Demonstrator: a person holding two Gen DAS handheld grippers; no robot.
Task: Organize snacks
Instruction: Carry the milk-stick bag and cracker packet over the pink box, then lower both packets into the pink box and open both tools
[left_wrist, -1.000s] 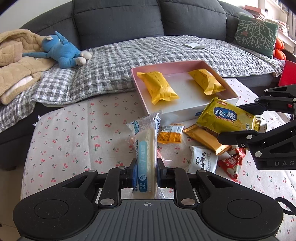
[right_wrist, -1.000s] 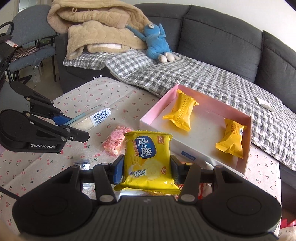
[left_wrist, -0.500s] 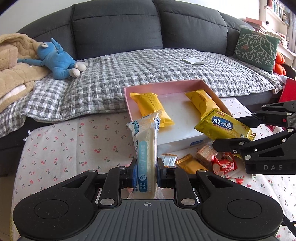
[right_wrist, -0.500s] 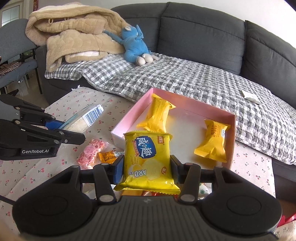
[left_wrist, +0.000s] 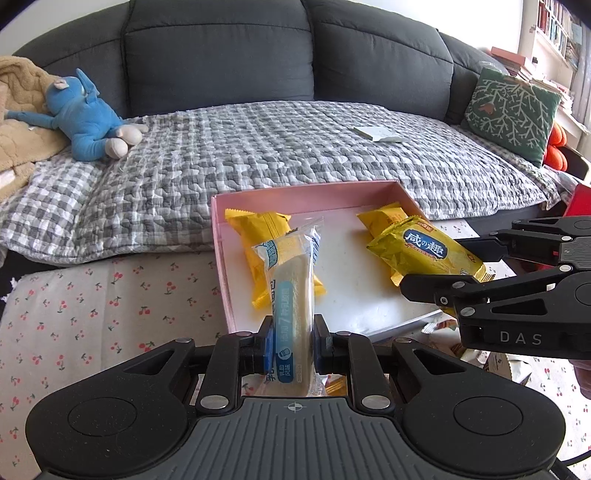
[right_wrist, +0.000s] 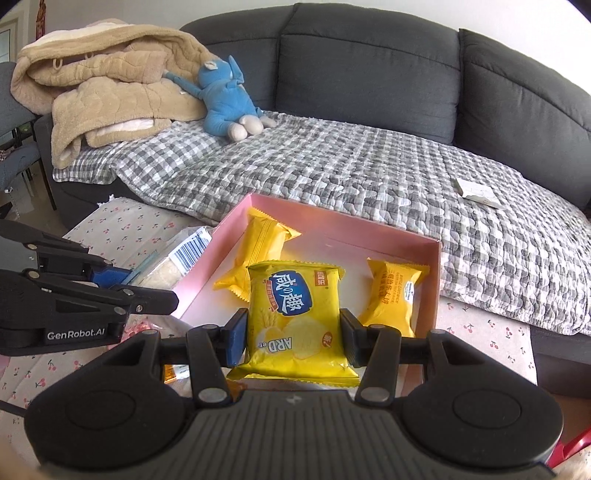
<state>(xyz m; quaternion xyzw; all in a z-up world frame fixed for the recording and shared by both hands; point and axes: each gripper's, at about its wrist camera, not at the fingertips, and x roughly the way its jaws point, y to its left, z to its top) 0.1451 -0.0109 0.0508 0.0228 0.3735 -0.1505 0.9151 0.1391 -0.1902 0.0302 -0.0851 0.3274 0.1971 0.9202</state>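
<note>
A dark grey sofa (left_wrist: 221, 55) fills the back of your view, its seat under a grey checked blanket (left_wrist: 258, 147) where a blue plush toy (left_wrist: 88, 122) lies. In front of it stands the tabletop (left_wrist: 92, 302), covered by a cherry-print cloth, and on it sits the pink box (left_wrist: 218, 236) with a white floor. 2 yellow snack packs lie inside: 1 on the left (right_wrist: 262, 254) and 1 on the right (right_wrist: 395, 291). Your left claw (left_wrist: 293, 341) is clenched on a long cream bar in a clear wrapper (left_wrist: 291, 288), held upright just before the box's near left corner. Your right claw (right_wrist: 293, 334) is clamped on both sides of a yellow cracker bag (right_wrist: 295, 317), which hangs over the near edge of the box. A few small loose snacks (left_wrist: 443, 326) lie on the cloth beside the box, mostly hidden behind the claws.
</note>
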